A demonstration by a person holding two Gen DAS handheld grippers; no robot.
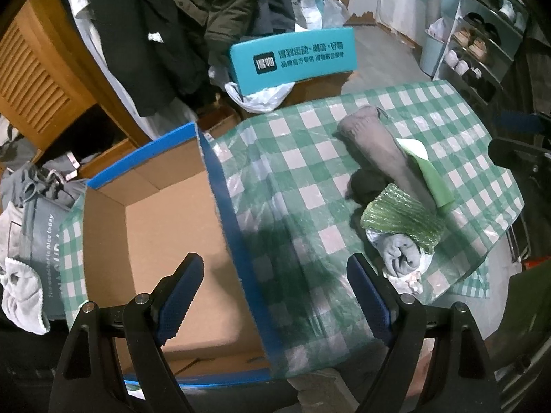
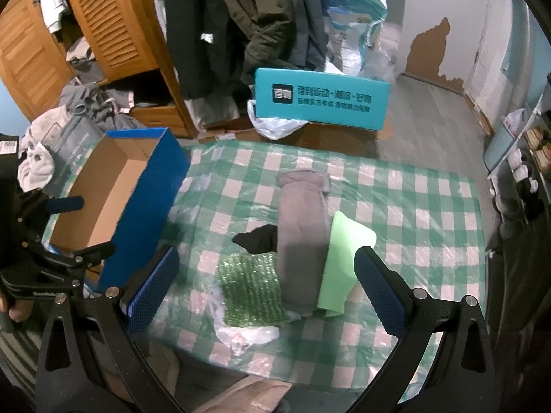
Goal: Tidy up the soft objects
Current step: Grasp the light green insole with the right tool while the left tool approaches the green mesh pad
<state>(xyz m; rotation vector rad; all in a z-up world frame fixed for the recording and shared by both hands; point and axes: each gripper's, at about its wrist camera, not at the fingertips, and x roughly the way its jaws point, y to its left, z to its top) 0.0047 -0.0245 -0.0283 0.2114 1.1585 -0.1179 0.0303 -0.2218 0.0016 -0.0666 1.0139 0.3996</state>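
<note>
Beside both gaping grippers, left view alone shows a rolled grey sock [image 1: 401, 253]; right view hides it.

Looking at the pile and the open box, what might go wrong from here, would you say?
The grey roll overlaps the green bubble wrap and green foam sheet, so lifting one may drag its neighbours. The plastic table cover looks slick and could bunch under the open right gripper. The open left gripper straddles the box wall and may knock it.

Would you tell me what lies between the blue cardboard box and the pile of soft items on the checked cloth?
Nothing: between the blue cardboard box and the pile, only bare green-checked cloth shows, in both wrist views.
</note>
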